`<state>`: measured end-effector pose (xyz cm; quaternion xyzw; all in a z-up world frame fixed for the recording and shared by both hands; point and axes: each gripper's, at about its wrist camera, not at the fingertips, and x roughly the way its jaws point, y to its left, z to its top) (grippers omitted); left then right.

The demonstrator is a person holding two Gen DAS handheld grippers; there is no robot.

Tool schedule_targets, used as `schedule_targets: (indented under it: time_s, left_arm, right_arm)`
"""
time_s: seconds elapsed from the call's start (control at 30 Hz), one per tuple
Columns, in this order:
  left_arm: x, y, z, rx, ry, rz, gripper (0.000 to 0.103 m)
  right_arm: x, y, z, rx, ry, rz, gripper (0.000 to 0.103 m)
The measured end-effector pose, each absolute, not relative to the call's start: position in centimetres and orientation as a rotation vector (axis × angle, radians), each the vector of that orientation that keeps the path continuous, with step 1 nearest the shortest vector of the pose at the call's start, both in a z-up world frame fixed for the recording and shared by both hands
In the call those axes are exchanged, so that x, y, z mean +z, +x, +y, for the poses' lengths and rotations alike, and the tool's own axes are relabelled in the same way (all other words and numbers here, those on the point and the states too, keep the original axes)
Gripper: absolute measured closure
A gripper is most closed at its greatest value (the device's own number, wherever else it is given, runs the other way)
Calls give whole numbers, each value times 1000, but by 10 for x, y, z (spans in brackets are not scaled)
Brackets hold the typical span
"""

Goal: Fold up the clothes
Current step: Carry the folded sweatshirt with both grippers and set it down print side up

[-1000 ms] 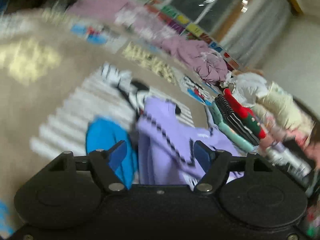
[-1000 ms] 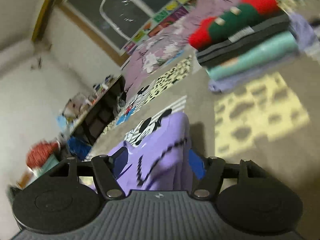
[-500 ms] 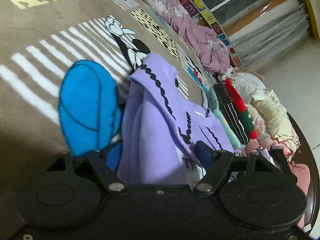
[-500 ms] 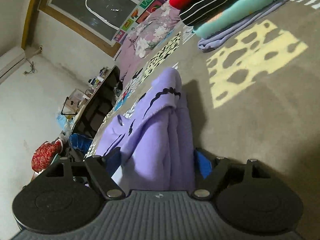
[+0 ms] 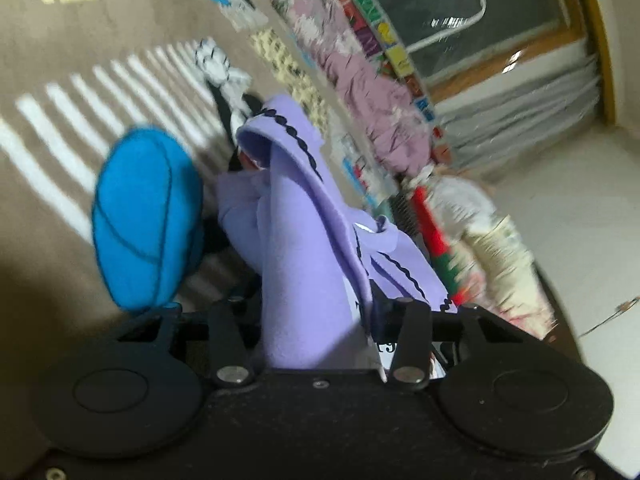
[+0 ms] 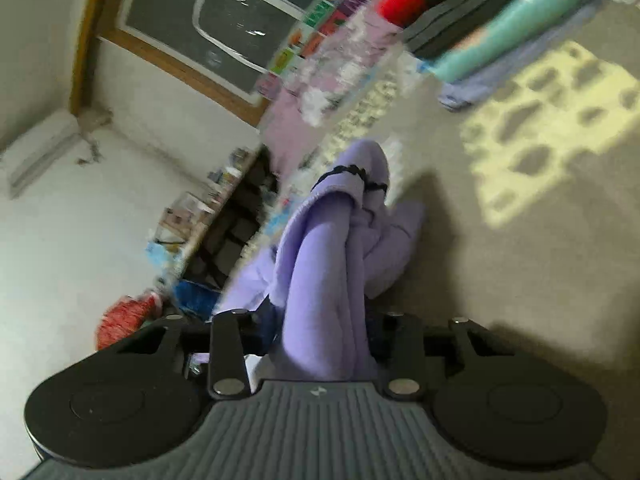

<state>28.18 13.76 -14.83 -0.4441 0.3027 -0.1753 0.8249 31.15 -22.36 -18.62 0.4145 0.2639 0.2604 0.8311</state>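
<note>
A lilac garment [image 5: 296, 216] with dark scalloped trim hangs bunched over the patterned carpet [image 5: 60, 184]. In the left wrist view my left gripper [image 5: 316, 306] has a thick fold of it between its fingers, and the jaws are closing on the cloth. In the right wrist view the same lilac garment [image 6: 320, 248] runs up from my right gripper [image 6: 320, 320], whose jaws are also closing with a gathered fold squeezed between them. The fingertips of both grippers are hidden by fabric.
A stack of folded clothes [image 6: 480, 20] in red, green, dark stripes and teal lies on the carpet [image 6: 520, 240] beyond the garment. Pink bedding [image 5: 372, 92] runs along the window wall. Pale loose clothes [image 5: 492, 232] are heaped at the right. Dark furniture [image 6: 240, 216] stands at the left.
Both grippers' jaws have narrowed onto the lilac fabric, which now stands bunched and taller between them. Both views have rolled and tilted a little.
</note>
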Motion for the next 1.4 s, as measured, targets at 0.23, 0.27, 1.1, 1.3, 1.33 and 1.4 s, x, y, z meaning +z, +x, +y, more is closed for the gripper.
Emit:
schedule_targets:
  time_s: [0.23,0.27,1.1,1.3,1.33,1.4]
  left_arm:
    - [-124,268,211,-344,-1081,464,61]
    - [-122,266,222,-325,-1088,438,61]
    - [-109,293,371,336,-749,246,21]
    - [-122,314,348,446,-631,454,21]
    - [-124,313,345,464,-640,468,21]
    - [-128,312,336,498,-648,494,21]
  right_arm:
    - [-132,346,-169,697,839,518,63]
    - [-125,354,-158,721,832,516,63]
    - [-127,520,121,1169,767,590,59]
    - [-160,517,138,903,620,712,40]
    - [-161,515,133,898,639,712,39]
    - [-161,510,120,874,642,702,34]
